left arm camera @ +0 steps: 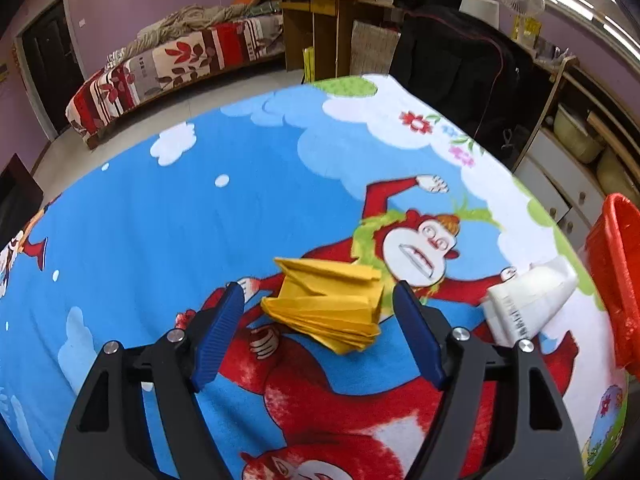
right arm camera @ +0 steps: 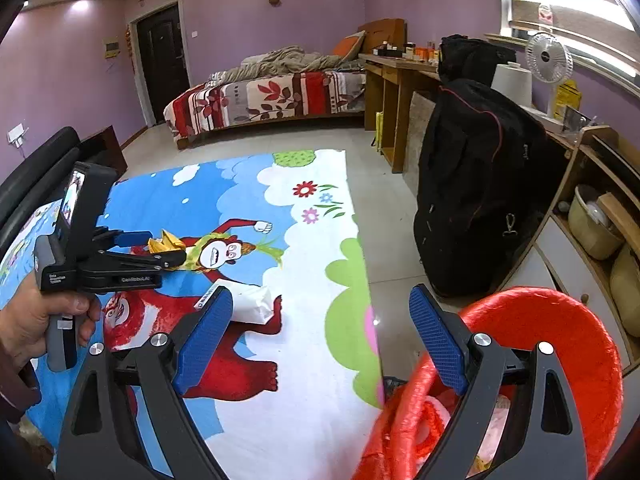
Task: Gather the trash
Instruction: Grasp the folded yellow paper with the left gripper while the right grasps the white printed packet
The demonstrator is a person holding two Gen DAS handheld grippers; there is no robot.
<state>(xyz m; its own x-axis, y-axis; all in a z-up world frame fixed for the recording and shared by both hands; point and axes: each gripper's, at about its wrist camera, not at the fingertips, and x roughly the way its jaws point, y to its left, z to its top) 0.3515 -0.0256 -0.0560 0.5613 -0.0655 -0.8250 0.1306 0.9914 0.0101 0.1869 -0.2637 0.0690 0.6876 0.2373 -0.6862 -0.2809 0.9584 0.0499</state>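
Left tool (left arm camera: 320, 300) hangs spread around the folded yellow paper (left arm camera: 328, 304) on the cartoon mat (left arm camera: 180, 220), pads not yet touching. Light, springy and crushable, it looks best pinched across its stacked folds. Right tool (right arm camera: 320, 332), spread and empty, hovers beside the red bin (right arm camera: 580, 344).

Paper wad (left arm camera: 326, 304) left of packet (left arm camera: 528, 300), on rug (left arm camera: 160, 220)

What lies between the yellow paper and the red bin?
A white packet on the mat lies between the yellow paper and the red bin, in the left wrist view.
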